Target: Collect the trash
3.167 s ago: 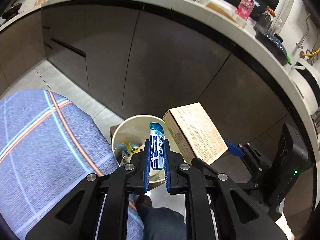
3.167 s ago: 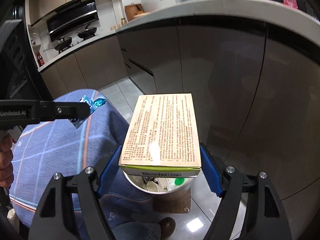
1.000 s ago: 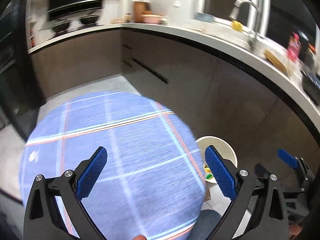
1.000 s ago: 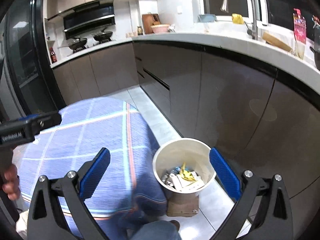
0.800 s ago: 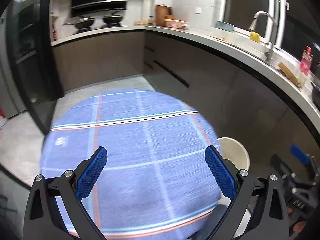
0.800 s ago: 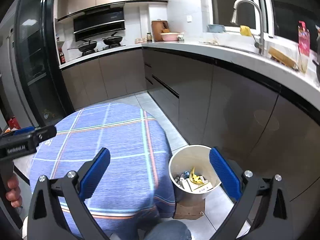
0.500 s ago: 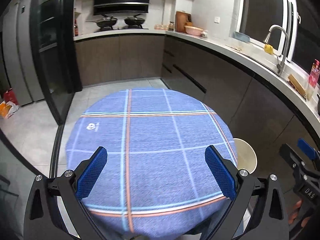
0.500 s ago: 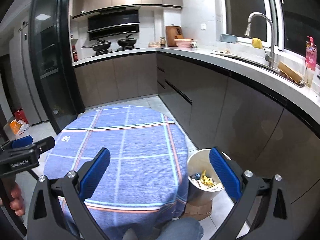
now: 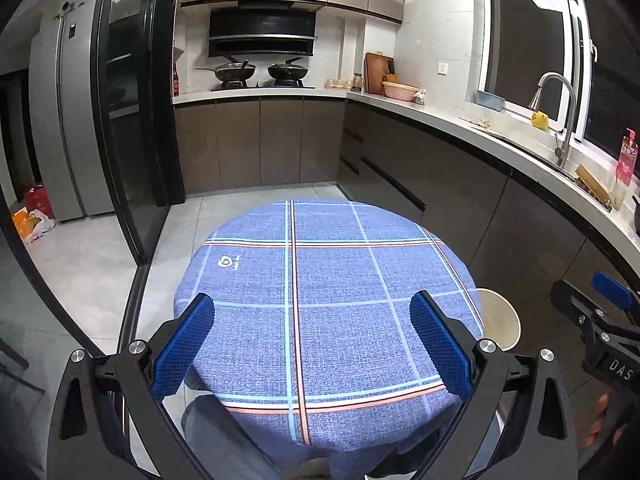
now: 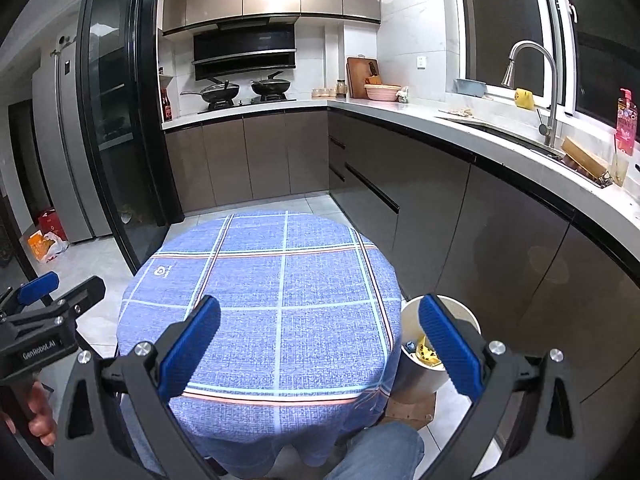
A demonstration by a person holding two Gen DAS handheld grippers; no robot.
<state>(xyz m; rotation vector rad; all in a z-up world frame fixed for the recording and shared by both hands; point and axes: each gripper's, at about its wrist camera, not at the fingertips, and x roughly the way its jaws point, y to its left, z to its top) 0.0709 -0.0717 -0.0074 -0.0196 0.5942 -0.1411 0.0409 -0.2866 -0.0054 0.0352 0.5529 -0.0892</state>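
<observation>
A white round trash bin (image 9: 500, 322) stands on the floor right of the round table (image 9: 328, 280) with its blue plaid cloth. In the right wrist view the bin (image 10: 464, 320) holds yellow and blue scraps (image 10: 422, 350). My left gripper (image 9: 312, 344) is open and empty, held above the table's near edge. My right gripper (image 10: 318, 346) is open and empty, also above the near edge, its right finger in front of the bin. No trash shows on the cloth.
Dark kitchen cabinets (image 9: 440, 184) and a white counter with a sink tap (image 9: 560, 120) curve along the right. A black-framed glass door (image 9: 128, 140) stands left. A brown cardboard piece (image 10: 412, 408) lies under the bin. The person's knee (image 10: 376, 452) is below.
Both grippers let go of their loads, the blue wrapper and the box, over the bin. They then opened wide and pulled back and up, so the whole table is in view.
</observation>
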